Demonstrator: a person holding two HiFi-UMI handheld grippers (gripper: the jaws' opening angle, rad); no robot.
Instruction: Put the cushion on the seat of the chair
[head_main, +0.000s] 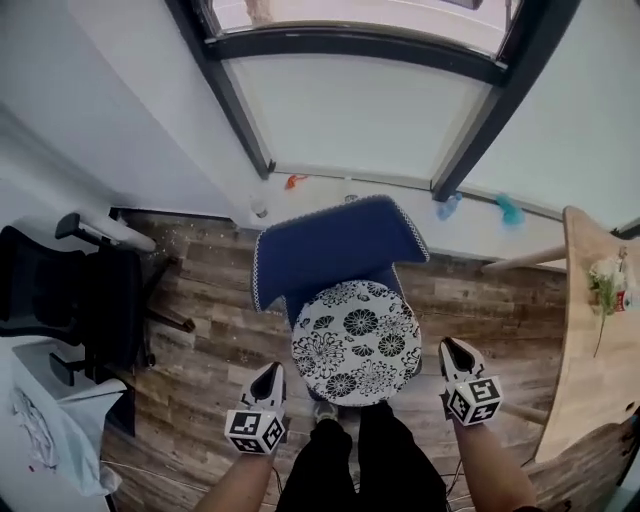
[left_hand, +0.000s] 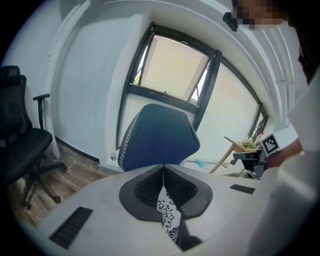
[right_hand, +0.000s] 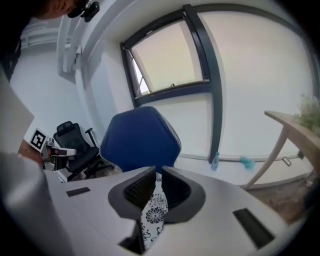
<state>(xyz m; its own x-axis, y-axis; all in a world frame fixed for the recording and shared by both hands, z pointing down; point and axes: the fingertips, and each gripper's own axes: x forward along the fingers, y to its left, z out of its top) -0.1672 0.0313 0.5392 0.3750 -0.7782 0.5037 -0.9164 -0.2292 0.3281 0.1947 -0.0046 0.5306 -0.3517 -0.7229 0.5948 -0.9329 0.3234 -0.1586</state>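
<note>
A floor of brown wooden planks (head_main: 210, 330) is seen from above, bounded by white walls and a large window with dark frames (head_main: 350, 110). At the middle a round cushion of white fabric printed with black flowers (head_main: 355, 340) is held by its two opposite edges. The left gripper (head_main: 271, 372) is seen at its left edge, and in the left gripper view the jaws are pressed together on a thin fold of the flowered fabric. The right gripper (head_main: 449, 348) is seen at its right edge, and in the right gripper view the jaws are clamped on a thicker strip of the same fabric. Each gripper is pointed forward and downward, with its cube of square markers nearest the person. The cushion is spread over the seat of a blue upholstered chair with white stitching along its edge (head_main: 330, 245), so that the seat is almost wholly hidden; whether seat and cushion are touching cannot be told. The blue backrest is seen just beyond the cushion, towards the window. The person's legs in dark trousers (head_main: 365, 460) are seen just before the chair. A black office chair with armrests (head_main: 70, 290) is placed well apart at the left, and a light wooden table (head_main: 590, 360) bearing pale flowers (head_main: 605, 272) is seen at the right.
</note>
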